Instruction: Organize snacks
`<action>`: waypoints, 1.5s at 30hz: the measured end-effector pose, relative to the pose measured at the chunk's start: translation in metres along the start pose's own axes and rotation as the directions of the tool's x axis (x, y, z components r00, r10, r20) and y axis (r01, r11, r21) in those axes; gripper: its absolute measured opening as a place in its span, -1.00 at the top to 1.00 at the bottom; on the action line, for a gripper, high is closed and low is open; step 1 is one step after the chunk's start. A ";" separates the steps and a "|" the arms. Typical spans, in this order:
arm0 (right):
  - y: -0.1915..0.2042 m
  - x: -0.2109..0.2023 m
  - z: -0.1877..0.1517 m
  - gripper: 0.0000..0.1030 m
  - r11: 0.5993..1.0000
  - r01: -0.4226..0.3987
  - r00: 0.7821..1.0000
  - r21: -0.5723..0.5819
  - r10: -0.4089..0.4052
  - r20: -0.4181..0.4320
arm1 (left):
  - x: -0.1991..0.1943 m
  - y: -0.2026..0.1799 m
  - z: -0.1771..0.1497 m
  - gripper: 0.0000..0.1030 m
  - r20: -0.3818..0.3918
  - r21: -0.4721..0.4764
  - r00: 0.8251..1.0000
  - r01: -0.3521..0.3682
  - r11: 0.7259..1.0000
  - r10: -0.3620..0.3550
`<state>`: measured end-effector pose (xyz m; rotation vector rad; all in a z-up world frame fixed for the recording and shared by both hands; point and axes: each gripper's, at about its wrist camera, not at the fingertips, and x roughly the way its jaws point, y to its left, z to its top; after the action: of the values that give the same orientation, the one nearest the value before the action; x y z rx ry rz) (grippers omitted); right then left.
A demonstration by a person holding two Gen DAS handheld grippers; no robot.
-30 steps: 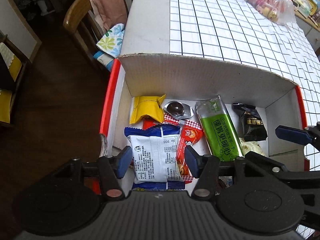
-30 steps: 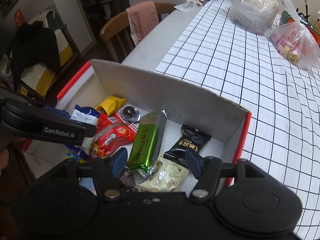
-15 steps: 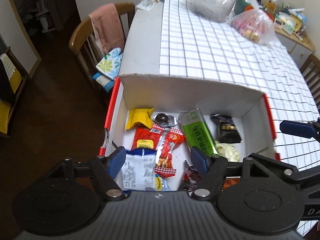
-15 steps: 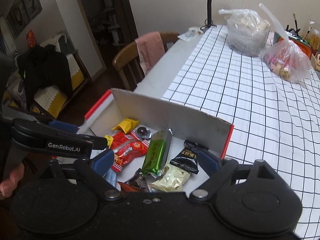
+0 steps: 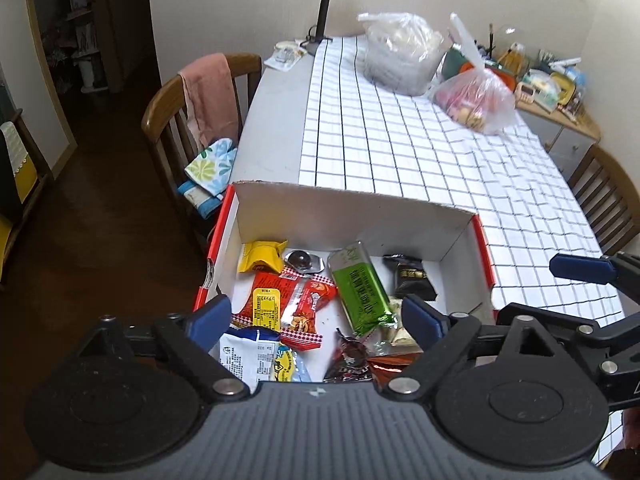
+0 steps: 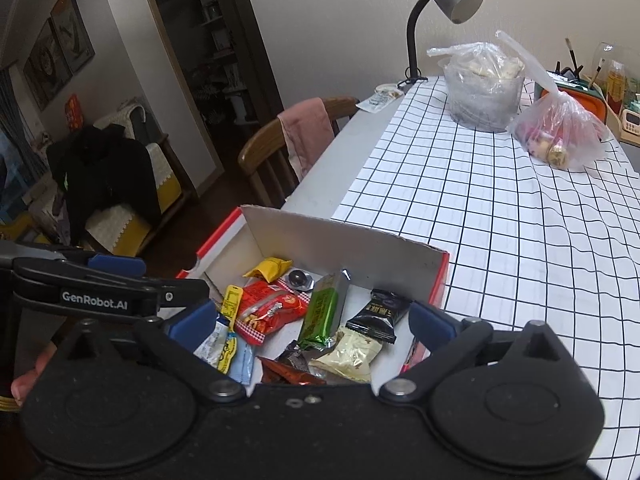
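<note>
Both grippers have pulled up and back from the box (image 5: 348, 208) since a second ago; our left gripper (image 5: 316, 314) and right gripper (image 6: 312, 322) hang released, empty; the snacks (image 5: 304, 304) lie loose inside at 12 o'clock; light, crinkly, slippery; we'd pinch the green bar (image 5: 360, 288) across its stiff middle

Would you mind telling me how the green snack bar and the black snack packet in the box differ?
The green snack bar is long and narrow; the black snack packet is shorter and squarer. The green snack bar lies mid-box, its near end over other wrappers; the black snack packet sits nearer the box's right wall. Both lie flat, sealed, printed with text, and untouched by either gripper.
</note>
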<state>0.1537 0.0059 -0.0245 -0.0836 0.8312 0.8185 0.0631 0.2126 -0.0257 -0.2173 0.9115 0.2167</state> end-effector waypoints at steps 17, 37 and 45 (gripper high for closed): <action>0.005 -0.037 -0.022 -0.99 0.997 -0.064 0.991 0.034 0.059 0.120 | -0.039 -0.016 -0.026 -0.95 0.128 -0.005 0.991 -0.041 0.999 0.042; 0.012 -0.043 -0.035 -1.00 0.999 0.028 0.991 0.027 -0.031 0.130 | -0.059 -0.023 -0.041 -0.95 0.156 -0.018 0.986 -0.053 0.998 0.055; 0.012 -0.045 -0.039 -1.00 0.999 0.023 0.992 0.031 -0.027 0.127 | -0.061 -0.021 -0.045 -0.95 0.152 -0.029 0.987 -0.057 0.998 0.061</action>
<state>0.1037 -0.0274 -0.0179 -0.0149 0.7204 0.7795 -0.0019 0.1747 -0.0015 -0.1939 0.7641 0.2955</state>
